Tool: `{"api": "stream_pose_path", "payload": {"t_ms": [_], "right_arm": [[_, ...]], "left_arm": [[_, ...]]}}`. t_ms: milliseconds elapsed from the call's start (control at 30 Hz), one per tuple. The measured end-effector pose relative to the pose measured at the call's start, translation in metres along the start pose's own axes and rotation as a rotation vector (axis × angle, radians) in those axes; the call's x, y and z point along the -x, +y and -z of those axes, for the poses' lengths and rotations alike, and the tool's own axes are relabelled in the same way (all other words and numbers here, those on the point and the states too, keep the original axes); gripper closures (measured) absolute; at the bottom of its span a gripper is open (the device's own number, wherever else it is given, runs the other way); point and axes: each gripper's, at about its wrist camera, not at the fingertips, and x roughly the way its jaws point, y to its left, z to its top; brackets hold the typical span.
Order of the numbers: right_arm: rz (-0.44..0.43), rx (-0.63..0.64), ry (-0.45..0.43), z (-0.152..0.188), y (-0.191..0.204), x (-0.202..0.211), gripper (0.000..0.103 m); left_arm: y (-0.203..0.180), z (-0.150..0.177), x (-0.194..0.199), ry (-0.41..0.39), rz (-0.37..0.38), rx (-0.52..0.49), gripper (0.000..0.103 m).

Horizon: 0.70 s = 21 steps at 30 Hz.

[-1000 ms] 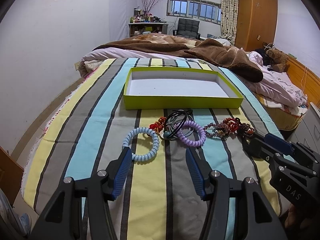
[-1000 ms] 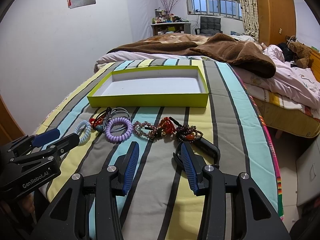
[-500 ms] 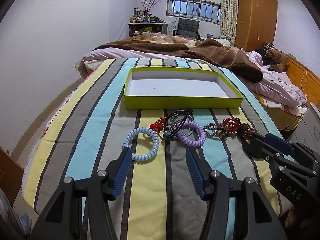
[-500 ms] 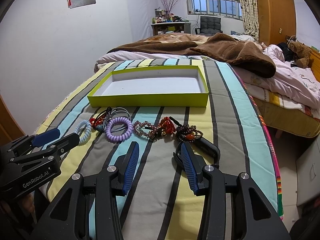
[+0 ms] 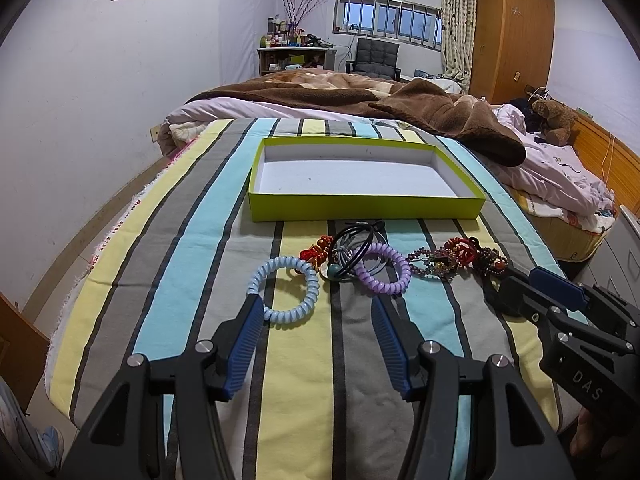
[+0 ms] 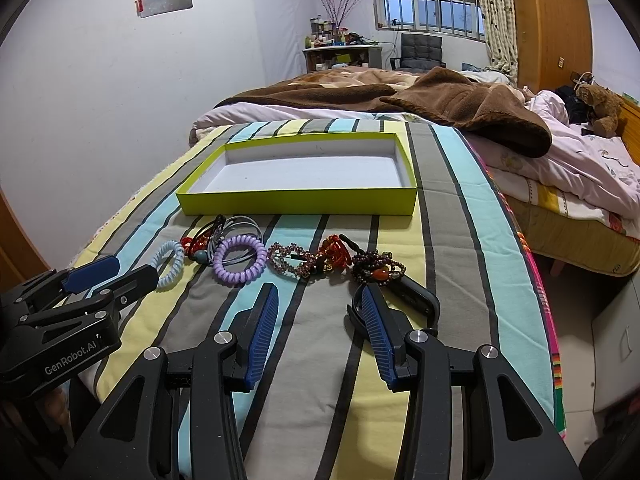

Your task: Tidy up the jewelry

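An empty yellow-green box (image 5: 366,204) (image 6: 298,204) sits on the striped cloth. In front of it lies a row of jewelry: a light blue coil band (image 5: 284,288) (image 6: 170,264), black and grey hair ties (image 5: 354,246), a purple coil band (image 5: 383,268) (image 6: 239,260), beaded bracelets (image 5: 434,262) (image 6: 294,260), a red piece (image 6: 336,248) and a dark beaded bracelet (image 6: 378,270). My left gripper (image 5: 318,304) is open, just short of the blue coil band. My right gripper (image 6: 318,294) is open, just short of the beaded bracelets.
A black clip (image 6: 414,300) lies by my right gripper's right finger. A brown blanket (image 5: 400,104) and a pink quilt (image 5: 560,172) lie behind and to the right. The cloth's edges drop off at left and right. A wardrobe (image 5: 512,36) stands far back.
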Motion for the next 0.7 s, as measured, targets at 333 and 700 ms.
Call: {"api": "stream_pose_path", "payload": {"t_ms": [333, 700], "right_arm": [[-0.001, 0.001, 0.0, -0.0016, 0.0001, 0.0003, 0.058], [0.002, -0.004, 0.003, -0.0039, -0.0022, -0.0013, 0.058]], "left_arm": [[0.0006, -0.0016, 0.0017, -0.003, -0.001, 0.003, 0.045], [0.0009, -0.006, -0.0013, -0.003, -0.017, -0.01, 0.045]]}}
